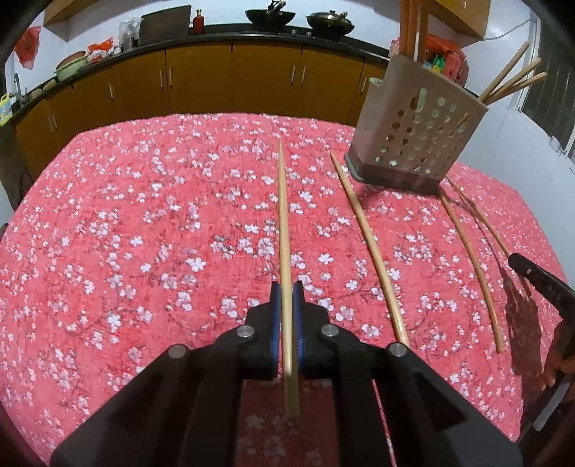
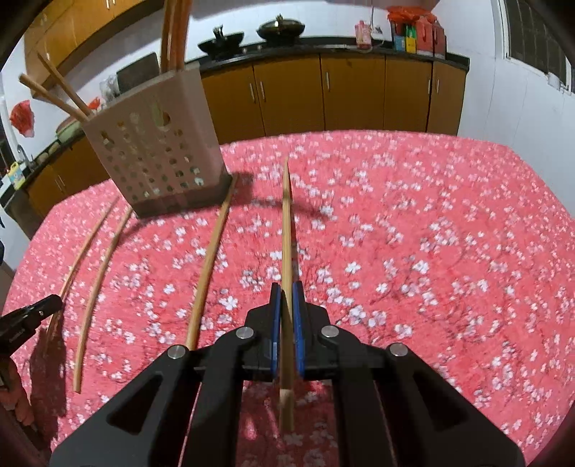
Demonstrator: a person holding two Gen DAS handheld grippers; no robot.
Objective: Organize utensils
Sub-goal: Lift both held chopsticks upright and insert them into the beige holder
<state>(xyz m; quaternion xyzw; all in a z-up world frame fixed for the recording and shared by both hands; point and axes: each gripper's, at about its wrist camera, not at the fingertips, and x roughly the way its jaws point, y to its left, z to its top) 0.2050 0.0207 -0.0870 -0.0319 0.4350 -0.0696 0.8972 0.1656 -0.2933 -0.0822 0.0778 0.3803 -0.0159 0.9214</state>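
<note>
My left gripper (image 1: 286, 287) is shut on a wooden chopstick (image 1: 284, 222) that points forward over the red floral tablecloth (image 1: 143, 215). My right gripper (image 2: 286, 287) is shut on another wooden chopstick (image 2: 286, 222), held just above the cloth. A beige perforated utensil holder (image 1: 417, 133) stands ahead at the right in the left wrist view; it also shows in the right wrist view (image 2: 154, 151) at the left. It holds several chopsticks. Loose chopsticks (image 1: 366, 237) lie on the cloth beside it, also seen in the right wrist view (image 2: 208, 266).
Two more loose chopsticks (image 1: 470, 266) lie at the right of the holder. The right gripper's black finger (image 1: 539, 276) shows at the left view's right edge. Yellow kitchen cabinets (image 1: 230, 79) and a counter with woks (image 1: 269, 16) stand behind the table.
</note>
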